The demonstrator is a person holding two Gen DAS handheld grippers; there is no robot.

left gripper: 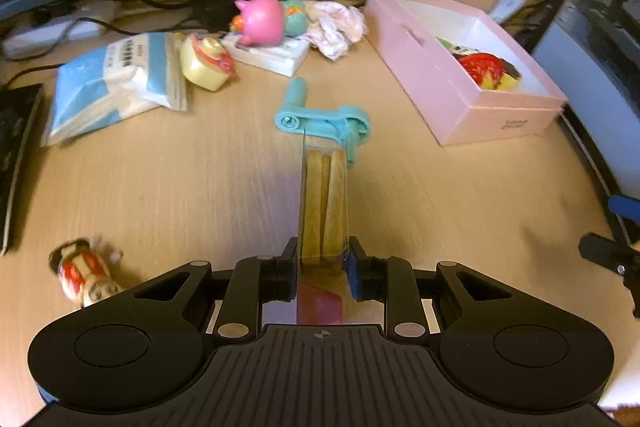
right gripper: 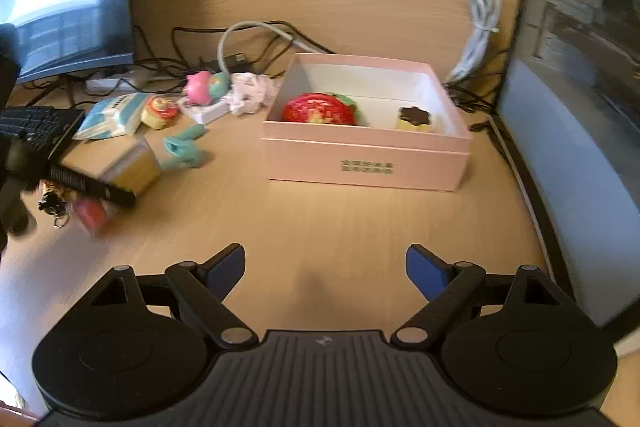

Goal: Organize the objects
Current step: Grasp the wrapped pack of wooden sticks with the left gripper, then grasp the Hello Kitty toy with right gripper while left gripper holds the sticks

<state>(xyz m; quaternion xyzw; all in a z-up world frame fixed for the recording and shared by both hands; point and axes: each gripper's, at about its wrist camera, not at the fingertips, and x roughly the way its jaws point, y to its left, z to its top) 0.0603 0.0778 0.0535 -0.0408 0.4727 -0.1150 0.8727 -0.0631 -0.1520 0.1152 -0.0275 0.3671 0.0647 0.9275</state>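
The clear packet of wooden sticks was pinched edgewise by the left hand-held gripper, the right hand-held gripper spread empty; slippage was likely.

Box right on desk — strawberry toy inside; clip, pouch left — cables behind.
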